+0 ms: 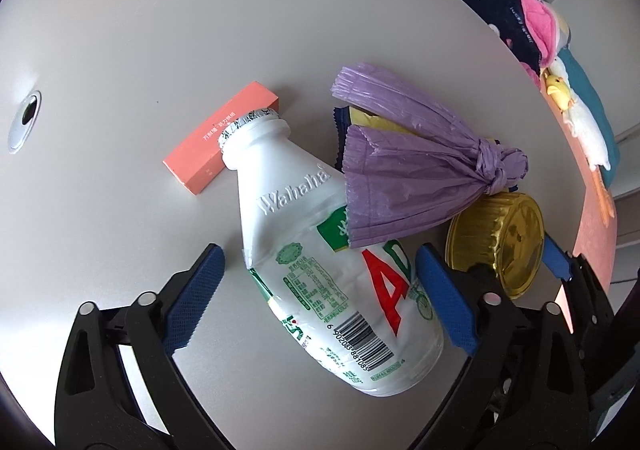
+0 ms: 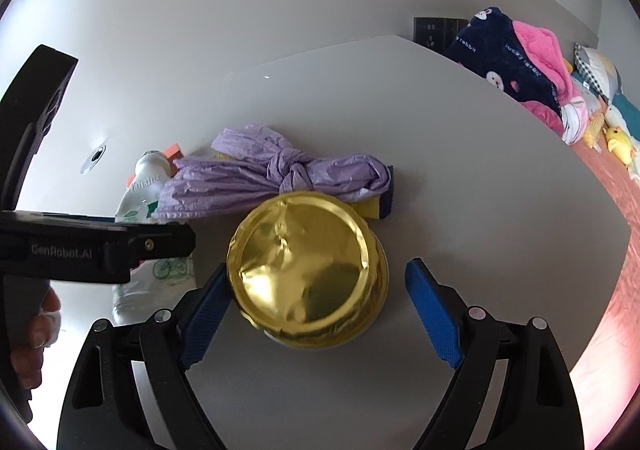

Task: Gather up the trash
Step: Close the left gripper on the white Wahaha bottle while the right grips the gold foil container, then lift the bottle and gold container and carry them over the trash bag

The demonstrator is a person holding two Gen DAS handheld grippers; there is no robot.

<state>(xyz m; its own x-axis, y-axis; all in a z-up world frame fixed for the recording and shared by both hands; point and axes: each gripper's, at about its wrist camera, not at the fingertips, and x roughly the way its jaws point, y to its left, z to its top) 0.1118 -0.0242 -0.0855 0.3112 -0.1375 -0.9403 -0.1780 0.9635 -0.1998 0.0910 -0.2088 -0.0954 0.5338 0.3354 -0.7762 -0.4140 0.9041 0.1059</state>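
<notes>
A white Wahaha bottle (image 1: 320, 262) lies on its side on the white table (image 1: 120, 90), between the blue fingers of my open left gripper (image 1: 320, 298). A knotted purple plastic bag (image 1: 408, 162) lies over its shoulder, with a yellow and navy wrapper (image 1: 360, 118) under it. A pink box (image 1: 220, 138) lies behind the bottle neck. In the right wrist view, a gold foil-lidded cup (image 2: 308, 274) sits between the fingers of my open right gripper (image 2: 316, 302), its left pad (image 2: 208, 314) touching the cup. The purple bag (image 2: 272, 178) lies just behind the cup, the bottle (image 2: 144, 194) to the left.
A cable hole (image 1: 25, 118) is set in the table at the left. Past the table's right edge lies a bed with a navy and pink blanket (image 2: 520, 62) and a yellow plush duck (image 2: 618, 142). A wall socket (image 2: 434, 30) is behind.
</notes>
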